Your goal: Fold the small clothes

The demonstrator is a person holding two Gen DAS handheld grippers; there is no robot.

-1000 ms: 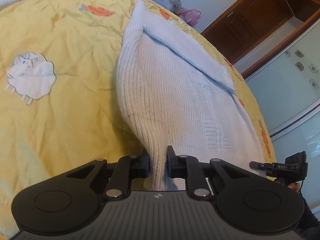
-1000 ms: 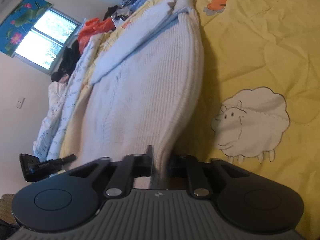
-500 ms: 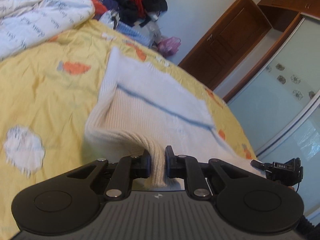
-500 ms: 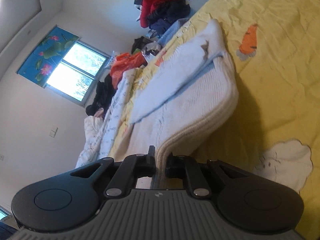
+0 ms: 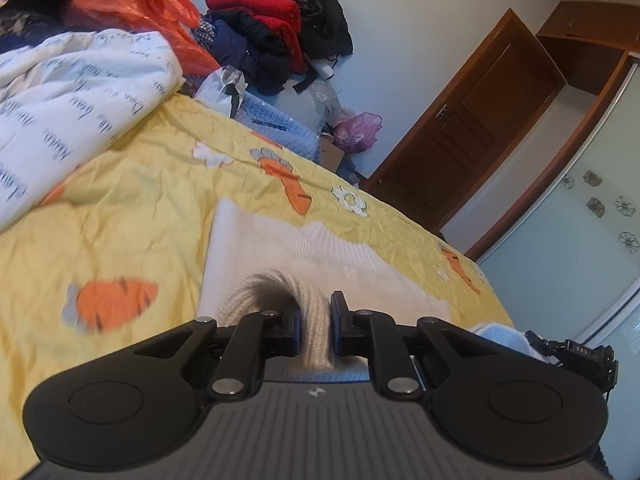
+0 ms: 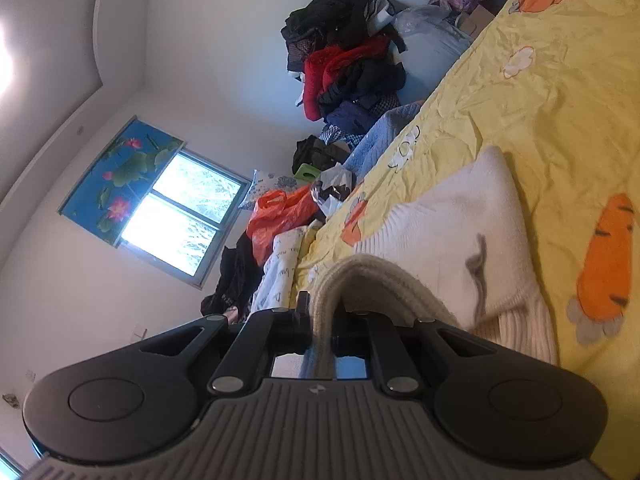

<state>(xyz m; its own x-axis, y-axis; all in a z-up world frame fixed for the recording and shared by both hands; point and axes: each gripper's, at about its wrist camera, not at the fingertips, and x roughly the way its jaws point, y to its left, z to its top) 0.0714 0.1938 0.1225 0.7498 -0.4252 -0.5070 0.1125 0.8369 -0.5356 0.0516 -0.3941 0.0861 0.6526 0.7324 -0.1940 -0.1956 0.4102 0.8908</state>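
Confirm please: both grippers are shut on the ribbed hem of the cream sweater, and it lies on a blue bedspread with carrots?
Not quite. The left wrist view shows a yellow bedspread, not blue. The left gripper and right gripper do pinch the cream sweater hem.

A yellow carrot-print bedspread (image 5: 152,200) covers the bed. Beyond its far edge, a heap of dark and red clothes (image 5: 280,20) rises against the pale wall. A brown wooden door (image 5: 472,128) stands right of the heap; a bright window (image 6: 188,216) lies left.
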